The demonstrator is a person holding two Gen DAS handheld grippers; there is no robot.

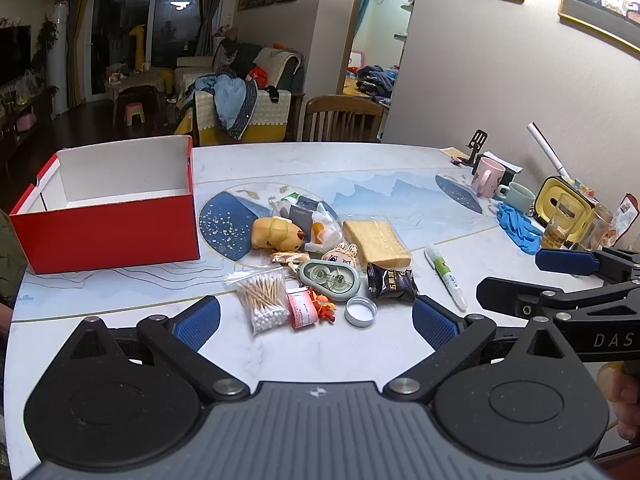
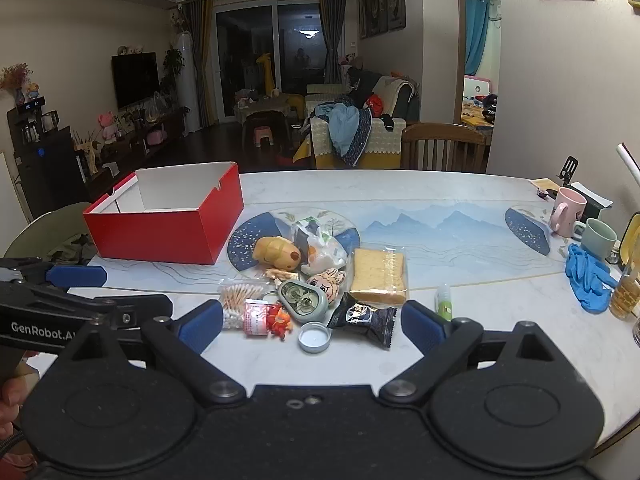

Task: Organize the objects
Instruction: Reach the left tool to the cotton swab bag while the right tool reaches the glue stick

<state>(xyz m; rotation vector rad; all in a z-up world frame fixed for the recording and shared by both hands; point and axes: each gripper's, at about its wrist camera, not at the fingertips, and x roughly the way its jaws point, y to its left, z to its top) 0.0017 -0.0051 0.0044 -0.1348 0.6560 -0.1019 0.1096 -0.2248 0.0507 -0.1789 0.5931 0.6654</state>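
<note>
Clutter: a loose pile of small things lay on the table (image 1: 360,168), just right of the red box (image 1: 108,232), which stood open at the top with nothing showing inside it.
Pile contents: bag of cotton swabs (image 1: 264,300), round tin lid (image 1: 361,311), dark snack packet (image 1: 390,282), wrapped sponge cake (image 1: 376,240), yellow plush toy (image 1: 276,232), green oval case (image 1: 330,280) and a glue pen (image 1: 446,276) lying a little apart on the right.
Left gripper: left gripper (image 1: 316,320) hovered above the near edge of the pile, jaws spread wide, nothing between the pads.
Right gripper: right gripper (image 2: 312,322) hung beside it, jaws likewise wide and empty, the tin lid and snack packet just ahead.
Step in hand: probably choosing a first item; none had yet gone into the box.
Doing it well: start with outlying, free-standing pieces such as the lid, packet or pen, so neighbours were not dragged.
Grip advice: close on the swab bag by its body, not its slack edge.
Risk: the flat lid could slip from the pads.
</note>
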